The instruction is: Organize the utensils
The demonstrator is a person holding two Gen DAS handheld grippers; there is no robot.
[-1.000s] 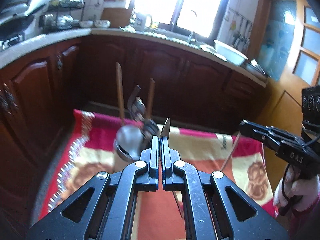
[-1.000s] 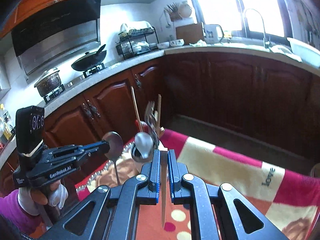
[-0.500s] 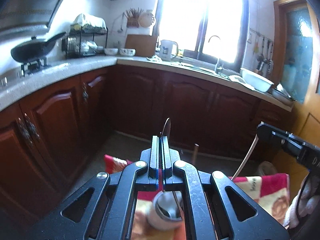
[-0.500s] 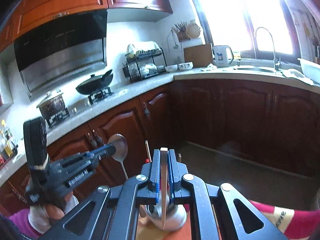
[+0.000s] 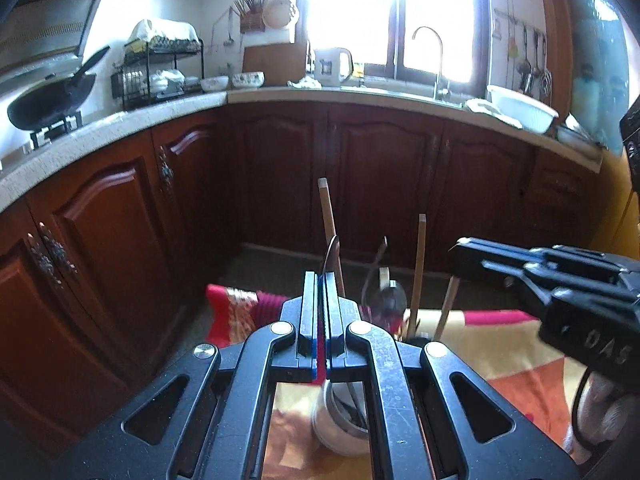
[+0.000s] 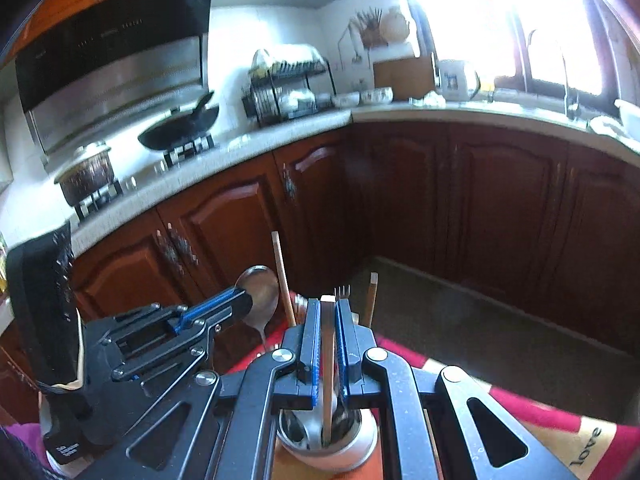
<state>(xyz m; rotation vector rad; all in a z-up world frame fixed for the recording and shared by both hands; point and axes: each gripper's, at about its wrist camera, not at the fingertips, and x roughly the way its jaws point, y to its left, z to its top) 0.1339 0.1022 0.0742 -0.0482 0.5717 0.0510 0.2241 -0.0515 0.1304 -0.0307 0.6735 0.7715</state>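
Both grippers have swung in over the utensil holder since a second ago, when it stood ahead of them on the blanket.

The left gripper [image 5: 321, 280] is clenched on the thin handle of a steel spoon [image 6: 258, 294], bowl upward above the fingertips. The right gripper [image 6: 329, 308] is clamped on a pale wooden chopstick [image 6: 328, 376], whose lower end reaches into the round steel utensil holder [image 6: 328, 446] directly under its jaws. Other chopsticks, a fork and a spoon already stand upright in that holder, which sits on a red, orange and cream patterned blanket [image 5: 516, 368], before dark wooden kitchen cabinets [image 5: 384, 176].
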